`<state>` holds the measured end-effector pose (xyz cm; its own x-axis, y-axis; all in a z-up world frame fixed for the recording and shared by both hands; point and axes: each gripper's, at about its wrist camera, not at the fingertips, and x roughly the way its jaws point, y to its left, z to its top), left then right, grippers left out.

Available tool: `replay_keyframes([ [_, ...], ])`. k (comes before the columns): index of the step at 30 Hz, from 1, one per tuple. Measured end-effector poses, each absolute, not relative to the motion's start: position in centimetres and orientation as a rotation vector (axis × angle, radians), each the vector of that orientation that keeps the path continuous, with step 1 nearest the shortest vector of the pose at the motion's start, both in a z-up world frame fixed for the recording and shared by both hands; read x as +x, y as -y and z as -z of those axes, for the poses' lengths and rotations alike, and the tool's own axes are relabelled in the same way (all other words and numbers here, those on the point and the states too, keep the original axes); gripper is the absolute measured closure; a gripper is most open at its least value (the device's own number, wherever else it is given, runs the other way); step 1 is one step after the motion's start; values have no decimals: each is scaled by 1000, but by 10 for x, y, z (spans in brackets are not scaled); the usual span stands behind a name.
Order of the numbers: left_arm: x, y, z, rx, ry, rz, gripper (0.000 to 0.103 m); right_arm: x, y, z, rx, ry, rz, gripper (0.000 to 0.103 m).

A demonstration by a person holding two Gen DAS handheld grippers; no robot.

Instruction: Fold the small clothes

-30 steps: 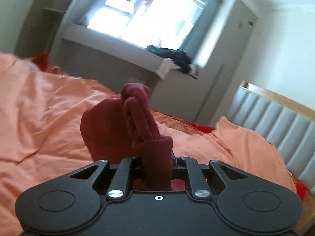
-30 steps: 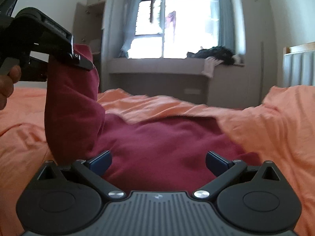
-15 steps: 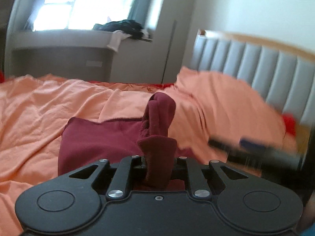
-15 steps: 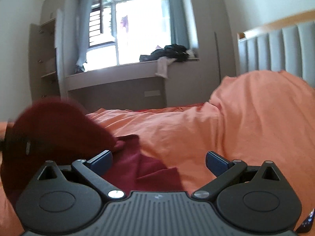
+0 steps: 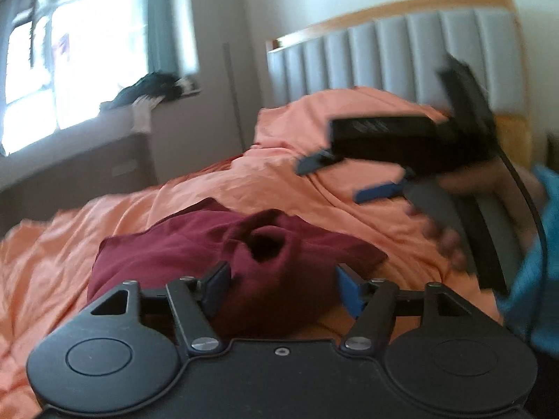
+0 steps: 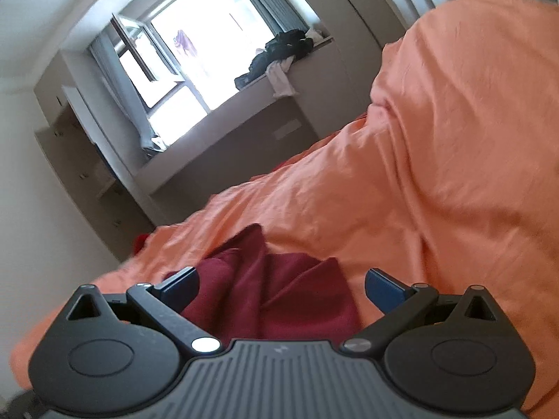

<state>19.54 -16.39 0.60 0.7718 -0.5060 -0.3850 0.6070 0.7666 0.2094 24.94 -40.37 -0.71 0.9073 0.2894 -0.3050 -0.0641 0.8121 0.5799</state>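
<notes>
A dark red garment lies folded over on the orange bedsheet, with a sleeve cuff opening facing me. My left gripper is open just above it, the cloth lying loose between its fingers. In the right wrist view the same garment lies bunched below my right gripper, which is open and empty. The right gripper also shows in the left wrist view, raised above the bed at the right, blurred.
A grey padded headboard stands behind the bed. An orange-covered pillow mound rises at the right. A window ledge with dark clothes lies beyond the bed's far side.
My left gripper has opened and let go of the red sleeve, which dropped onto the garment. My right gripper lifted up and away to the right.
</notes>
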Motion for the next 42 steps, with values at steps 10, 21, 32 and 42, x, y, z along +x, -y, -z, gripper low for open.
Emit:
replay_keyframes([
  [10,166,156,-14,439,-239,517,17,266,378,12,639,-402,-387,0],
  [21,166,149,-16,607,-226,414,26,295,357,14,623,-410,-420,33],
  [32,160,172,-12,693,-205,449,84,308,346,20,517,-474,-448,92],
  [42,165,188,-19,543,-182,452,88,294,340,-18,292,-269,-421,98],
])
